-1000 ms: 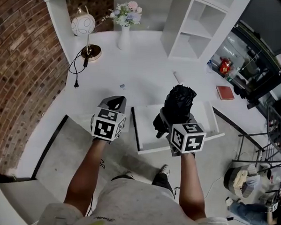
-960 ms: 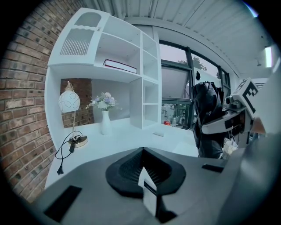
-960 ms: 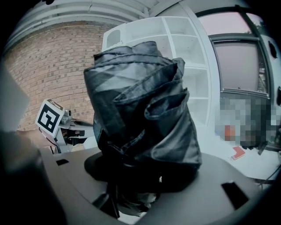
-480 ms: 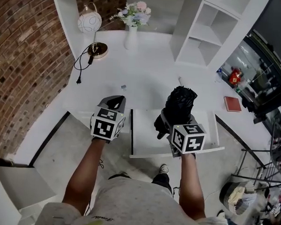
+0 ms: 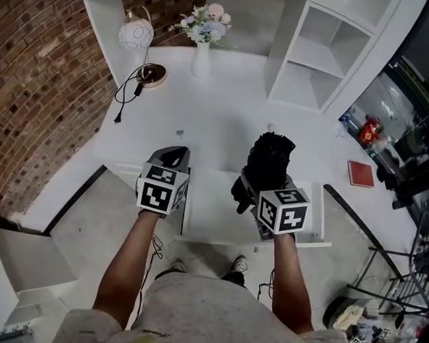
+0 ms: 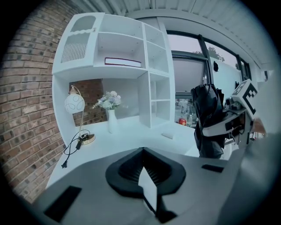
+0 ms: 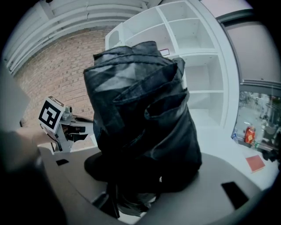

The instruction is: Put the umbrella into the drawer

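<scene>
My right gripper (image 5: 259, 182) is shut on a black folded umbrella (image 5: 270, 157), held upright above the open white drawer (image 5: 212, 214) at the desk's front edge. In the right gripper view the umbrella (image 7: 140, 110) fills the middle, and its lower end sits between the jaws of the right gripper (image 7: 136, 178). My left gripper (image 5: 173, 158) hovers just left of the drawer, shut with nothing in it. In the left gripper view its jaws meet at the centre of the left gripper (image 6: 142, 163), and the umbrella (image 6: 206, 118) stands at the right.
On the white desk stand a globe lamp (image 5: 132, 35) with a black cable (image 5: 125, 94), a flower vase (image 5: 201, 55) and a white shelf unit (image 5: 314, 58). A red book (image 5: 360, 173) lies at the right. A brick wall (image 5: 40, 72) runs along the left.
The head view has shifted, so the desk and drawer sit further left in the picture. Both grippers keep the same pose, and the umbrella stays held over the drawer.
</scene>
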The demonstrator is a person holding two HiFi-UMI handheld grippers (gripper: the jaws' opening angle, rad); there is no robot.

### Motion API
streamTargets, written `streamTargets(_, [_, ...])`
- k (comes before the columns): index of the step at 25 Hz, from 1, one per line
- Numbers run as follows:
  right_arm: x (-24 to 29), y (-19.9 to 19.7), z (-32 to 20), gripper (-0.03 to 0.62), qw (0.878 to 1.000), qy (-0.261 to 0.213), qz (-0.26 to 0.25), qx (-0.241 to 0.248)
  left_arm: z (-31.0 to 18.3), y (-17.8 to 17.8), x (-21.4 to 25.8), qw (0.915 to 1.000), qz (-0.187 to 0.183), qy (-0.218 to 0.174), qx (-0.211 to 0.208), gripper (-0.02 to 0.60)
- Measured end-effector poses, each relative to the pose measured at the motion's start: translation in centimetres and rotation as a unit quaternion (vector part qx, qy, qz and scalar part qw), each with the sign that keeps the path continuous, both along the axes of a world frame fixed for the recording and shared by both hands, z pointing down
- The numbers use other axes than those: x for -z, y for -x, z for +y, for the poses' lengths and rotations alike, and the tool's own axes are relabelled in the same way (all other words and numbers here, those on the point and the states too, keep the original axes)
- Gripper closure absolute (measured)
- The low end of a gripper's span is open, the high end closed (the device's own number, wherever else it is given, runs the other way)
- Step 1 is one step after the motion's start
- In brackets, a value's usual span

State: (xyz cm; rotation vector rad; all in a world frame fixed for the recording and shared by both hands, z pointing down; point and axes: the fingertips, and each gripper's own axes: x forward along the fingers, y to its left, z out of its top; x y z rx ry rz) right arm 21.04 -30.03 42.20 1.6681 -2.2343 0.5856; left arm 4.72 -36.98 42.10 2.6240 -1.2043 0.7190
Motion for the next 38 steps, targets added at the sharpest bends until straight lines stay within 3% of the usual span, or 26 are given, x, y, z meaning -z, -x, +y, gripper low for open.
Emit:
streamTargets(15, [0.0,-4.3,1.9,0.335,0.999,0.006,-0.003,0.048,3.7,-2.6,0.6,0.9981,0.004,0.003,0.061,0.584])
streamTargets(29, [-0.9,-5.6,3.1,0.335,0.997,0.020,0.024,0.065,5.3,-1.9,-0.6,0.9970,0.018,0.013,0.075,0.586])
streamTargets(38, [-3.0,-4.7,3.6,0.336,0.987,0.066,0.071,0.129,5.8,-1.5,-1.4,0.9955,0.032,0.017,0.087,0.584])
